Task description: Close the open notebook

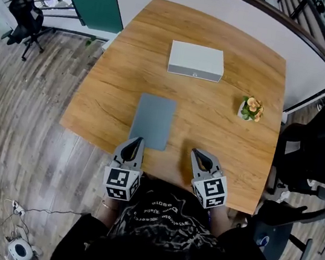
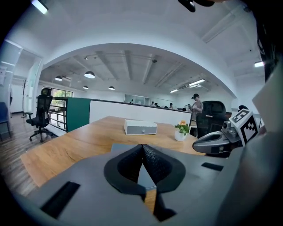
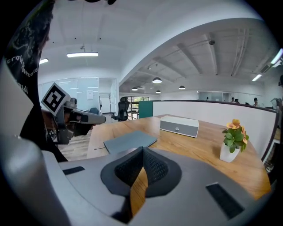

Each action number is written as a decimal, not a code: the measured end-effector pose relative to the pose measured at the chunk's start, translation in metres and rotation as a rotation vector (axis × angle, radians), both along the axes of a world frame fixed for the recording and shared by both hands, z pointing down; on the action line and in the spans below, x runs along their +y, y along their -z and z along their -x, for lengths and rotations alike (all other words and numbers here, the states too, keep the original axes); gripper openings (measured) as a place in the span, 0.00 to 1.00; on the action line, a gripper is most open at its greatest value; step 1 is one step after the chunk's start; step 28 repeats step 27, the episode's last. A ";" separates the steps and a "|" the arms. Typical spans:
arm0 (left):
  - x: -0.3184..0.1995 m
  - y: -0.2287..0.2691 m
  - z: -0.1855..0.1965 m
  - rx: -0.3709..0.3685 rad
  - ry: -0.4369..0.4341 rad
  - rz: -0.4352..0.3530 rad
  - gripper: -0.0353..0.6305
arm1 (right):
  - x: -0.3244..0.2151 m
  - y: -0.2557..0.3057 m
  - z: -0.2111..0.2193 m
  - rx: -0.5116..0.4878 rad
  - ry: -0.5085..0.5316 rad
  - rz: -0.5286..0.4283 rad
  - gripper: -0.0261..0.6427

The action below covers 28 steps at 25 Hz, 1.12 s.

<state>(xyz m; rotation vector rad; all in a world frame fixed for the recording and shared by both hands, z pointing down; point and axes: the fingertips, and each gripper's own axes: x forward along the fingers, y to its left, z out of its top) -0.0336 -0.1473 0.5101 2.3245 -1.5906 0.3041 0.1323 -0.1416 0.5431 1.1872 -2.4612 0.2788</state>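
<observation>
A grey notebook [image 1: 153, 120] lies shut and flat on the wooden table [image 1: 116, 76], near its front edge. My left gripper [image 1: 137, 141] hovers just at the notebook's near edge, jaws pressed together with nothing between them. My right gripper [image 1: 197, 153] sits a little to the right of the notebook over bare wood, also shut and empty. In the left gripper view the notebook [image 2: 119, 148] shows just beyond the closed jaws [image 2: 142, 146]. In the right gripper view the notebook [image 3: 130, 140] lies ahead to the left of the closed jaws [image 3: 142, 149].
A white box [image 1: 197, 60] stands at the back of the table. A small potted plant [image 1: 251, 108] sits at the right. Office chairs [image 1: 311, 156] crowd the right side, and another chair [image 1: 25, 13] stands far left. A partition wall runs behind the table.
</observation>
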 end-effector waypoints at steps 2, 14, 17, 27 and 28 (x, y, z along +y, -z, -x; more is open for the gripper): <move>0.001 -0.002 -0.004 -0.014 -0.017 0.002 0.09 | 0.000 -0.002 0.003 0.027 0.010 -0.006 0.05; 0.004 -0.009 -0.008 -0.013 -0.035 0.025 0.09 | 0.002 -0.003 0.011 0.066 0.039 -0.019 0.05; 0.004 -0.011 -0.010 -0.014 -0.038 0.028 0.09 | 0.004 -0.004 0.012 0.083 0.046 -0.016 0.05; 0.003 -0.010 -0.007 -0.020 -0.036 0.031 0.09 | 0.006 -0.002 0.012 0.097 0.057 -0.020 0.05; 0.003 -0.010 -0.007 -0.020 -0.036 0.031 0.09 | 0.006 -0.002 0.012 0.097 0.057 -0.020 0.05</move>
